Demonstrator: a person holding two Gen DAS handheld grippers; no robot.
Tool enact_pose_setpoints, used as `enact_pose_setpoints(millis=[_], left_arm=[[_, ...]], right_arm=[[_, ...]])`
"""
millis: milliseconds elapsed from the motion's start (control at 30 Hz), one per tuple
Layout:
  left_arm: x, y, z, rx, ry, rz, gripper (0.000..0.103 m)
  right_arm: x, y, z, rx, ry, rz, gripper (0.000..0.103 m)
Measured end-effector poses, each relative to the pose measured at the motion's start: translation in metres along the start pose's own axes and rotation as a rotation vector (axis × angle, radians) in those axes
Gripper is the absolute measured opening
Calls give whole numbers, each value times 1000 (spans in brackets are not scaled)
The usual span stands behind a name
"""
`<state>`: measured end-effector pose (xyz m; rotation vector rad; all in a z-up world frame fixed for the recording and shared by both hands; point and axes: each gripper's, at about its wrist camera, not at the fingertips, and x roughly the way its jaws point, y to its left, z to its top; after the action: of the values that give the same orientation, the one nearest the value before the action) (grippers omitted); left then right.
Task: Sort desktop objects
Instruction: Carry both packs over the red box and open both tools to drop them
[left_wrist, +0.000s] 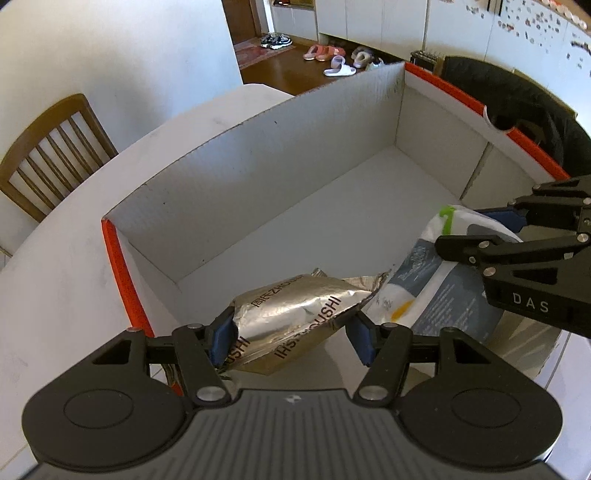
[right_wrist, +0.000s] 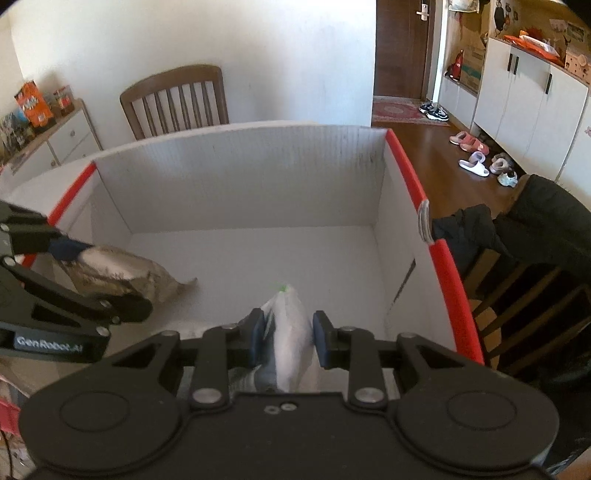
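Nearest the left wrist lens, the left gripper (left_wrist: 291, 332) is seen with its blue pads pressed on a crumpled silver foil packet (left_wrist: 295, 314), which is held just inside the near end of an open white cardboard box (left_wrist: 258, 155) with orange-red rims. Beside it, a white and grey-blue plastic pouch (right_wrist: 290, 332) with a green corner is clamped narrowly by the right gripper (right_wrist: 290, 332) and is likewise held inside the box, whose far floor is bare. Both packets are kept near each other, and the box is set on a white table (left_wrist: 55, 277).
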<state>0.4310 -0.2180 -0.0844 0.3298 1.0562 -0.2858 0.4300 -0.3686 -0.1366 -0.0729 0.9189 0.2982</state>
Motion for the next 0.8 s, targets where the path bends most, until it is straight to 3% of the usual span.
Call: enact_pose_setpoints(millis=[133, 367, 567, 633, 700, 800], left_arm=[[-2, -3, -1, 6, -16, 20, 64], [-18, -2, 1, -23, -71, -19, 67], [-34, 1, -1, -69, -115, -46, 70], [-40, 2, -2, -81, -135, -51, 70], [-47, 3, -4, -92, -156, -60, 70], [-55, 4, -6, -111, -176, -65, 70]], right_arm=[[-4, 5, -2, -46, -14, -12, 30], [-13, 6, -2, -64, -29, -7, 40], [-28, 6, 1, -87, -58, 14, 43], [-34, 7, 1, -97, -78, 16, 51], [-42, 6, 1, -92, -108, 26, 74], [-48, 4, 1, -84, -117, 30, 75]])
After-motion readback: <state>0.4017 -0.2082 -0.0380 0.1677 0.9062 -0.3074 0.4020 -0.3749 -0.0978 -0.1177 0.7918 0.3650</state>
